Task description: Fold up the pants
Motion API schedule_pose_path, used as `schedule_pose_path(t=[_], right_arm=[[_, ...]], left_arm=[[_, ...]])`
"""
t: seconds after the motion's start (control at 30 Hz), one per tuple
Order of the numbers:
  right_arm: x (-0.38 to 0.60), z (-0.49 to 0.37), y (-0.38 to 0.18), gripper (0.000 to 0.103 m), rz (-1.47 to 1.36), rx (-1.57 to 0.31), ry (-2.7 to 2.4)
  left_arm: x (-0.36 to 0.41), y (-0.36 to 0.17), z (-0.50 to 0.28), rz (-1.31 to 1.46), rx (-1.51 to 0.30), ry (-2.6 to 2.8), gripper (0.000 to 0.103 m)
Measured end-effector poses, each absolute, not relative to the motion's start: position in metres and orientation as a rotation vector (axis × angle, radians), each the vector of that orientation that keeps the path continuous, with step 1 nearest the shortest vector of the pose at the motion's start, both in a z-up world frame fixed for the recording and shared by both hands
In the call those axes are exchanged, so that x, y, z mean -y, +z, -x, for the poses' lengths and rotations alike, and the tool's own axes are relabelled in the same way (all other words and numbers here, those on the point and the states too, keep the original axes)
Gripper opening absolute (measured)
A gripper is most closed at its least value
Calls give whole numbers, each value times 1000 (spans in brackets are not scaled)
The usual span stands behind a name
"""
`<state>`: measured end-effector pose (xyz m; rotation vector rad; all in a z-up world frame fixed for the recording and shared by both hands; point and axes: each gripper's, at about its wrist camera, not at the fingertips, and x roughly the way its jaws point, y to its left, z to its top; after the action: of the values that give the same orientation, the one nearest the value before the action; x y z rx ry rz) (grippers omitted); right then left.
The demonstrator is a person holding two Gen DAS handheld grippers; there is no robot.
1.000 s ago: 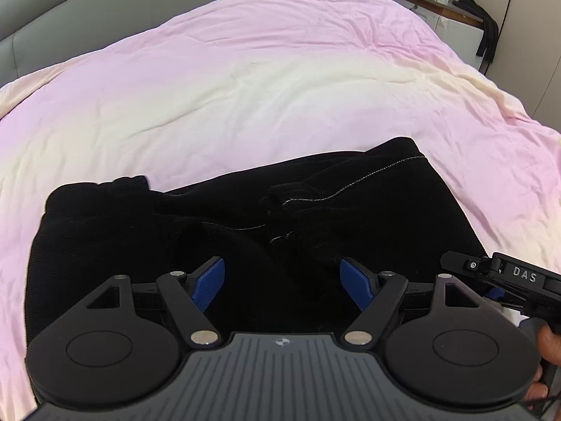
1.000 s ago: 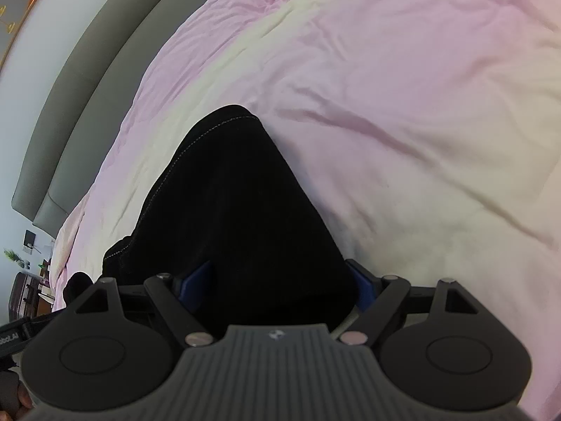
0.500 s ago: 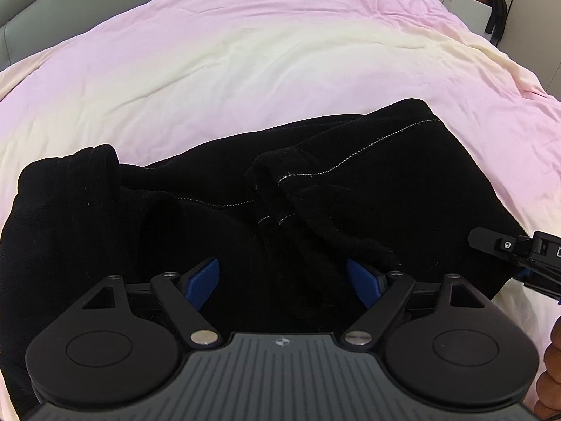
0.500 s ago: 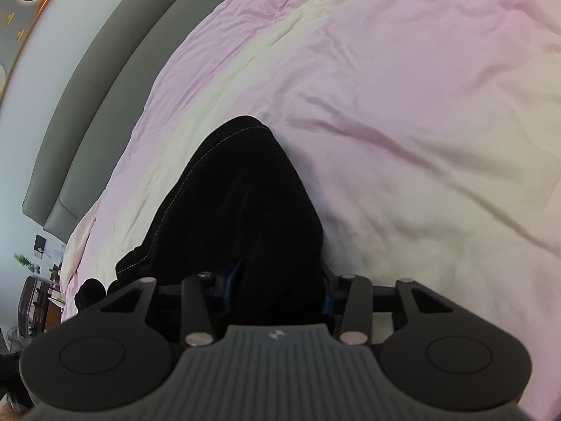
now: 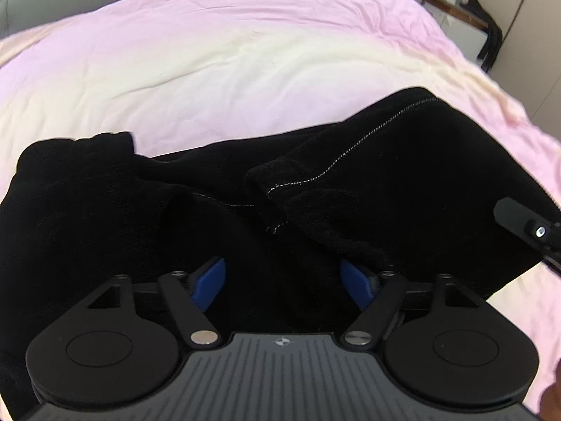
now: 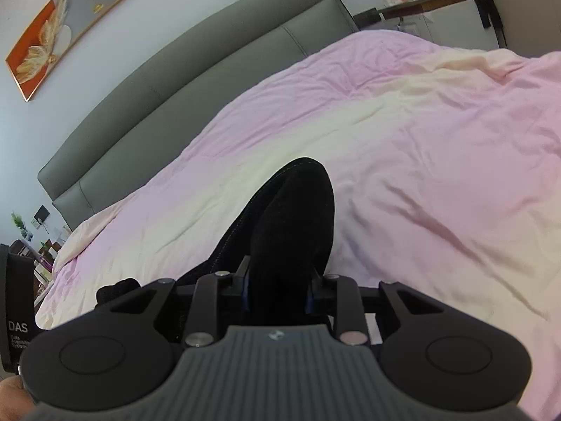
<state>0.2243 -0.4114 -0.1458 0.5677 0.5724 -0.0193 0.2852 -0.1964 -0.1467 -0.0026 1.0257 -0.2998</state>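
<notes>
Left wrist view: my left hand-held gripper [image 5: 282, 282] has its blue pads spread wide, rumpled black knit pants [image 5: 403, 189] with pale stitching bunched between them on the pink-and-cream quilted bed cover [image 5: 228, 63]. Right wrist view: my right hand-held gripper [image 6: 277, 289] is pinched narrow on a fold of the pants [image 6: 294, 217], cloth rising forward over the bed cover [image 6: 438, 175]; grey padded headboard [image 6: 196, 80] behind.
</notes>
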Motion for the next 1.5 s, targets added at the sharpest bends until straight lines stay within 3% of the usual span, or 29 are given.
schedule_pose_path(t=[0.3, 0.57, 0.83, 1.23, 1.5], right_arm=[[411, -221, -140, 23, -584, -543, -5], [387, -216, -128, 23, -481, -530, -41], [355, -219, -106, 22, -372, -511, -89], [164, -219, -42, 19, 34, -369, 236], [66, -211, -48, 18, 291, -336, 347]], left_arm=[[58, -108, -218, -13, -829, -271, 89], [-50, -132, -205, 161, -835, -156, 89], [-83, -192, -220, 440, -970, -250, 91], [-99, -209, -229, 597, -1007, -300, 94], [-114, -212, -232, 704, -1051, -258, 89]])
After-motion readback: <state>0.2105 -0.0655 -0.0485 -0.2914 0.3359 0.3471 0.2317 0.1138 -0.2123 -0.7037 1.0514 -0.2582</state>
